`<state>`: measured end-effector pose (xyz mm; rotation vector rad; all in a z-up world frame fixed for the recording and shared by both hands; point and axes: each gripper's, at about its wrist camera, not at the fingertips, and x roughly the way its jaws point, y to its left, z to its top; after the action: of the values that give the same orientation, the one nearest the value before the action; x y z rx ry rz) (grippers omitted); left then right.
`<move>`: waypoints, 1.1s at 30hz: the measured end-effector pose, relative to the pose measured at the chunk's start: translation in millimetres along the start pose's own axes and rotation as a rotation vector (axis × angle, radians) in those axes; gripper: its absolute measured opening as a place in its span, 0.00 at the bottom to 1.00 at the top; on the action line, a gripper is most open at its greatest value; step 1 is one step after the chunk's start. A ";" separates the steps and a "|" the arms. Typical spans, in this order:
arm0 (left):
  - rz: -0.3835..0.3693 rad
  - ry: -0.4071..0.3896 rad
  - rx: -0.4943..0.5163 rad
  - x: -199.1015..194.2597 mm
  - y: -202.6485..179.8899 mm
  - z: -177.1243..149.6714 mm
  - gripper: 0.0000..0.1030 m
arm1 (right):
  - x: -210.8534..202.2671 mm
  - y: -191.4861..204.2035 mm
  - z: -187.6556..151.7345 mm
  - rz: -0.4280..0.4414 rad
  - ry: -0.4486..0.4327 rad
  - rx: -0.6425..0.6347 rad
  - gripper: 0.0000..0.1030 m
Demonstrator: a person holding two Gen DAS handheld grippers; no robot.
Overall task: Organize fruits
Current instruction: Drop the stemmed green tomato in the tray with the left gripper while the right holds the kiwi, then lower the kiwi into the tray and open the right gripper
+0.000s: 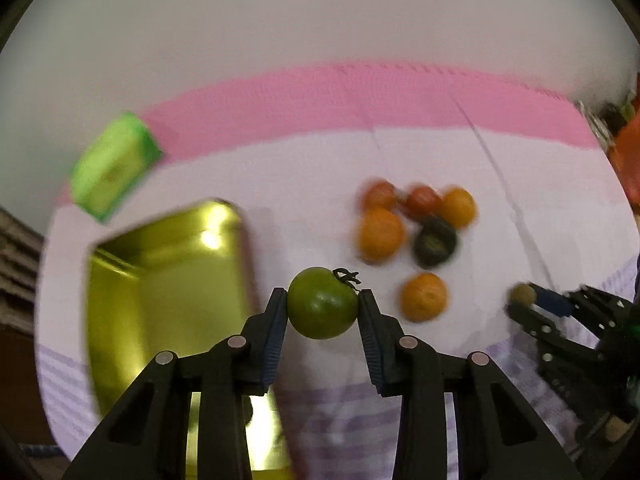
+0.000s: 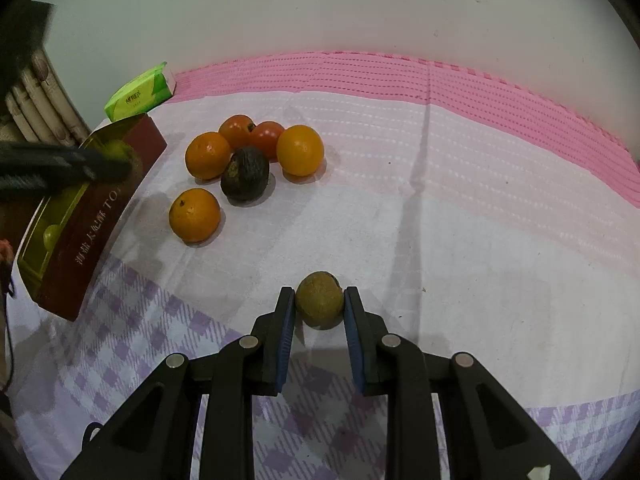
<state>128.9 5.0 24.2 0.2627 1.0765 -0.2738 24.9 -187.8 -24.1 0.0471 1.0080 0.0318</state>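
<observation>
Left gripper (image 1: 323,304): jaws are clenching a green tomato (image 1: 322,302), pads pressing on both its sides; its dark stem is pointing up and right.
Green tomato, place: it is hanging just right of the open tin's (image 1: 120,292) rim, with the cloth below it; the left wrist view is blurring everything but the gripper and the tomato.
Right gripper (image 2: 319,305): jaws are grasping a small brownish-green round fruit (image 2: 319,299), pads touching both sides.
Brown fruit, place: it is sitting low over the lilac-checked part of the cloth (image 2: 440,240); whether it is resting on the cloth cannot be told.
Fruit pile: three oranges (image 2: 300,150), two red tomatoes (image 2: 267,138) and one dark wrinkled fruit (image 2: 245,173) are lying together on the cloth, well apart from the right gripper; one orange (image 2: 195,215) is lying just beside the cluster.
Tin: gold-lined inside, dark red outside; a pale green fruit (image 2: 52,235) is lying in it.
Writing: Chinese characters and the letters "TO" are showing on the tin's wall, the rest cut off.
Green packet (image 2: 141,92): it is lying behind the tin; its print is too small to read.
Pink mat (image 2: 480,80): it is showing beyond the cloth, along the wall.
</observation>
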 end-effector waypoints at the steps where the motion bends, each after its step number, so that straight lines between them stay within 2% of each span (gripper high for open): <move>1: 0.030 -0.021 -0.005 -4.4 10.8 -1.2 0.35 | 0.0 1.1 -0.1 -0.006 0.001 -0.004 0.22; 3: 0.068 -0.016 -0.030 -3.9 33.3 -4.5 0.36 | 0.0 3.0 -0.1 -0.018 0.005 -0.010 0.22; 9: 0.139 0.084 -0.151 27.6 104.0 -31.1 0.36 | 0.3 5.4 1.3 -0.039 0.028 -0.019 0.22; 14: 0.119 0.135 -0.201 48.3 125.0 -45.7 0.36 | -3.8 8.5 6.4 -0.046 0.039 -0.010 0.22; 18: 0.097 0.135 -0.209 54.9 130.9 -54.3 0.36 | -15.0 27.5 18.4 -0.024 0.013 -0.036 0.22; 25: 0.065 0.101 -0.237 47.6 136.9 -63.8 0.37 | -30.4 102.2 56.5 0.117 -0.047 -0.152 0.22; 29: -0.047 0.011 -0.305 17.3 151.1 -72.0 0.39 | -25.9 138.5 74.3 0.211 -0.047 -0.184 0.22; 31: -0.068 -0.090 -0.351 -13.6 165.1 -78.1 0.52 | -21.5 157.9 80.6 0.232 -0.045 -0.212 0.22; 32: -0.055 -0.121 -0.367 -24.3 169.7 -80.3 0.64 | -18.1 169.6 84.6 0.245 -0.042 -0.231 0.22; 33: -0.028 -0.167 -0.387 -39.3 176.2 -85.0 0.70 | -15.6 178.1 87.3 0.255 -0.040 -0.246 0.22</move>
<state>101.9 202.5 34.6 -0.1203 0.9461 -0.1052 89.5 -12.9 45.2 -0.0490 0.9466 0.3863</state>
